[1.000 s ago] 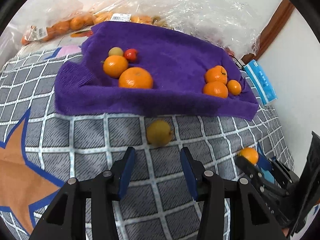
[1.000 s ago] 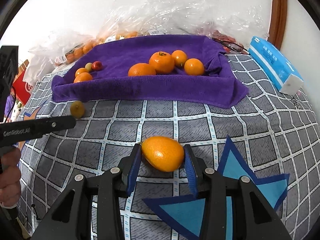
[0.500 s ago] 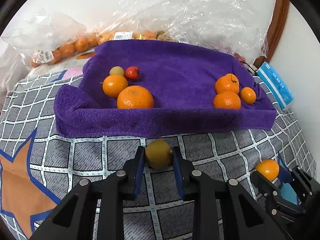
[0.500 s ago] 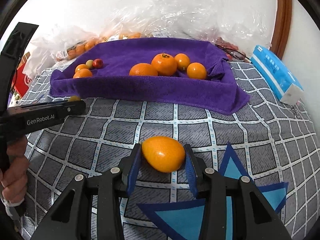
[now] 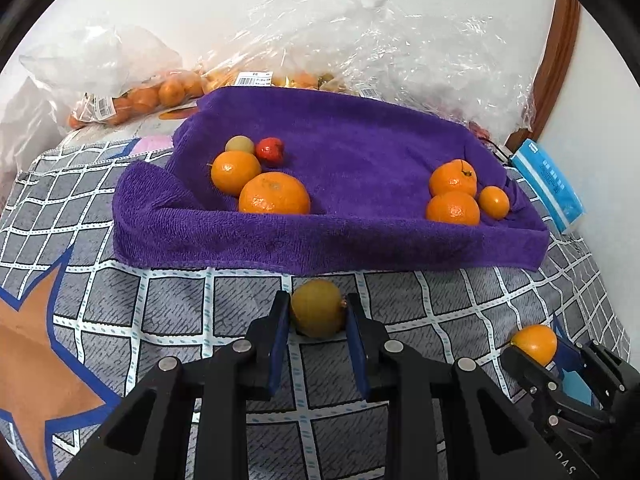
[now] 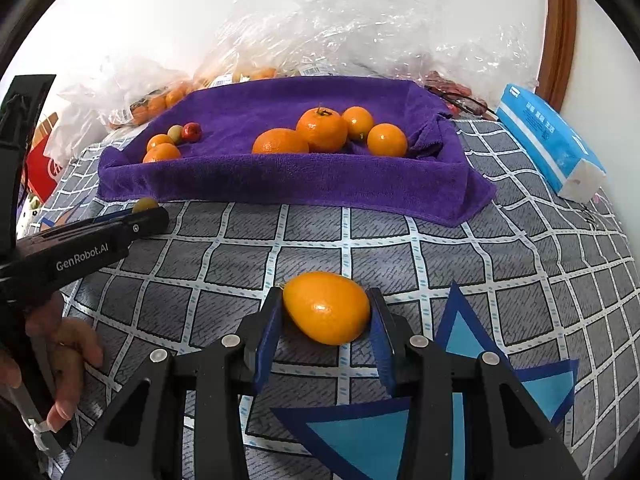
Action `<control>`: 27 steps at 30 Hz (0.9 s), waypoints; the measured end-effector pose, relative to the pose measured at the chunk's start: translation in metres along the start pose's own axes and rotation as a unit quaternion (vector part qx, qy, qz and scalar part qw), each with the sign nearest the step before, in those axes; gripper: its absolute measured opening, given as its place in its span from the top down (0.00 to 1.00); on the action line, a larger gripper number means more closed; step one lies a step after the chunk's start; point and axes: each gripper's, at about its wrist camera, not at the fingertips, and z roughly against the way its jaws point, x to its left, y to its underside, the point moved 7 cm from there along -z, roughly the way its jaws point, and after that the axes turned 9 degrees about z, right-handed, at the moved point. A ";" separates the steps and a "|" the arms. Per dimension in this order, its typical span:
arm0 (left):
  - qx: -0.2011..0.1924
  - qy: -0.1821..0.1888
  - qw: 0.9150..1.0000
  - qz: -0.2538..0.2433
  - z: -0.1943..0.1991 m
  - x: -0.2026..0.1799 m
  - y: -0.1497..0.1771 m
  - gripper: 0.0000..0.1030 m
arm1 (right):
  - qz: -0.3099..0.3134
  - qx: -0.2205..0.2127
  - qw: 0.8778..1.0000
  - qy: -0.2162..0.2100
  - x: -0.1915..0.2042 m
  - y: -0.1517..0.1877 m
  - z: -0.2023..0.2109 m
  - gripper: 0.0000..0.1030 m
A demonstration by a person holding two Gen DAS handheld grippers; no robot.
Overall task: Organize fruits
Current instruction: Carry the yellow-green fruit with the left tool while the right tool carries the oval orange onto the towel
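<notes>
1. Grey checked bedcover (image 5: 248, 300) with star patches, white wall behind; the landmark is the purple towel (image 5: 360, 184), folded up like a shallow tray at the middle of the bed.
2. Behind the towel, far left: clear bags of oranges (image 5: 140, 96) against the wall.
3. On the towel, left end: an olive-yellow fruit, a small red fruit (image 5: 270, 149) and two oranges (image 5: 256, 184) bunched together.
4. On the towel, right end: a second cluster of oranges (image 5: 456, 196).
5. Right of the towel: blue tissue pack (image 6: 548, 140).
6. Just in front of the towel's near hem: left gripper (image 5: 316, 320), jaws narrow and clamped on a yellow-green fruit (image 5: 317, 307) that sits low over the cover.
7. In front of the towel, toward its right side: right gripper (image 6: 326, 316), pads pressed on an oval orange fruit (image 6: 326, 307).
8. Handling note, judged: both fruits seem secured and due for the towel. Lift each clear of the raised hem before going forward, set the yellow-green one beside its like at the left end and the orange one by the right cluster, and loosen the grip only once each rests on the cloth, since round fruit may roll.
</notes>
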 end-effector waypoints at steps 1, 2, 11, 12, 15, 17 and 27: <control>0.000 -0.001 1.000 0.000 0.000 0.000 0.000 0.74 | 0.003 0.001 1.000 0.003 0.001 0.000 0.000 0.60; 0.000 -0.002 1.000 -0.002 0.000 0.000 0.000 0.74 | 0.005 0.001 1.000 0.004 0.001 0.000 0.000 0.60; 0.000 -0.007 1.000 -0.006 -0.001 -0.003 0.001 0.74 | -0.001 0.001 1.000 -0.005 0.000 0.001 0.000 0.60; 0.000 -0.005 1.000 -0.005 -0.001 -0.003 0.001 0.74 | -0.001 0.001 1.000 -0.005 0.000 0.001 0.000 0.60; 0.000 0.003 1.000 0.002 0.000 -0.001 0.000 0.74 | -0.004 0.000 1.000 -0.008 -0.001 0.001 -0.001 0.60; 0.000 0.006 1.000 0.005 0.001 0.000 0.001 0.75 | -0.004 0.000 1.000 -0.008 -0.001 0.001 -0.001 0.60; 0.013 0.025 1.000 -0.012 0.009 -0.004 0.005 0.75 | -0.014 -0.002 1.000 0.004 -0.004 0.001 0.002 0.60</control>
